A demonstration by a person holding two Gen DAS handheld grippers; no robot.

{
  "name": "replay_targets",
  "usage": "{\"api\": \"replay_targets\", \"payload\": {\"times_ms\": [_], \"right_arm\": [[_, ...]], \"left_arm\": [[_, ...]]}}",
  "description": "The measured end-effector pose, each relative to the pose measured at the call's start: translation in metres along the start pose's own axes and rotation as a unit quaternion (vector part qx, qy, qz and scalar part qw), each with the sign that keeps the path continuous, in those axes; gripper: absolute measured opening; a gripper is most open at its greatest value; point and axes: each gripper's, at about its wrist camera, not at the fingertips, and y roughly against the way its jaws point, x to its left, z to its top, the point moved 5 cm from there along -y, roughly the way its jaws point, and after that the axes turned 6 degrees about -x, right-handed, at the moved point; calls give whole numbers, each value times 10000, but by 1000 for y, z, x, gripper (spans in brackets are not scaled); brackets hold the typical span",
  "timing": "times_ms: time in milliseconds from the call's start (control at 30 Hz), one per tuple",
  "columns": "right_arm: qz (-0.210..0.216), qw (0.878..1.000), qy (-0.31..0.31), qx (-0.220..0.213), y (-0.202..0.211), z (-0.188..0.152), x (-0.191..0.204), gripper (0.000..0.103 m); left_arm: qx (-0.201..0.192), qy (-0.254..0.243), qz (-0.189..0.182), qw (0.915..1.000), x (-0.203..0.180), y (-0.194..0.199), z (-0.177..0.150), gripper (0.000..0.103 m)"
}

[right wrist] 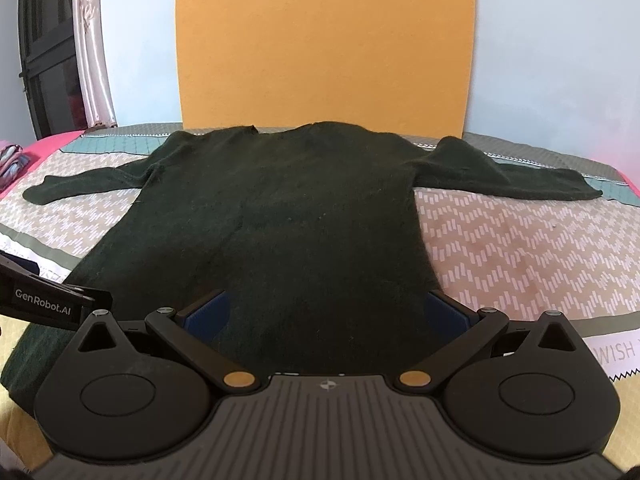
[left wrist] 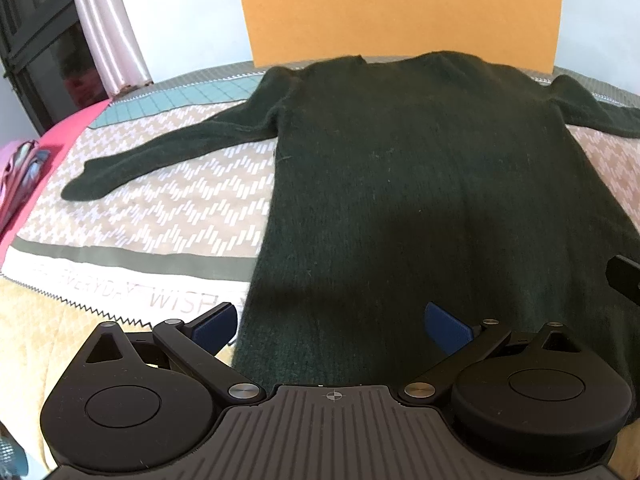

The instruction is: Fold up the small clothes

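Observation:
A dark green knitted sweater [left wrist: 420,184] lies flat on the patterned cloth, collar at the far side, both sleeves spread outward. Its left sleeve [left wrist: 160,152] stretches toward the pink edge; its right sleeve [right wrist: 516,178] reaches right. My left gripper [left wrist: 334,326] stands open above the sweater's near left hem, blue pads [left wrist: 214,326] wide apart with nothing gripped. My right gripper [right wrist: 328,314] is open over the sweater [right wrist: 272,220] near its hem, one pad [right wrist: 446,312] at the hem's right corner. The left gripper's body [right wrist: 48,300] shows at the right view's left edge.
The patterned cloth [left wrist: 160,220] covers a bed with a pink border [left wrist: 68,136] at left. An orange board [right wrist: 324,40] stands against the wall behind the collar. Folded fabrics [left wrist: 20,172] lie at far left, a curtain [left wrist: 108,24] and dark window beyond.

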Motion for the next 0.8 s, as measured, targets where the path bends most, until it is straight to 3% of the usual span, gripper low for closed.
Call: {"api": "replay_targets", "payload": {"times_ms": [800], "right_arm": [[205,9998,-3,61,-5,0,1,103]], "left_arm": [[38,-36,48,10000,2,-4,0,103]]}}
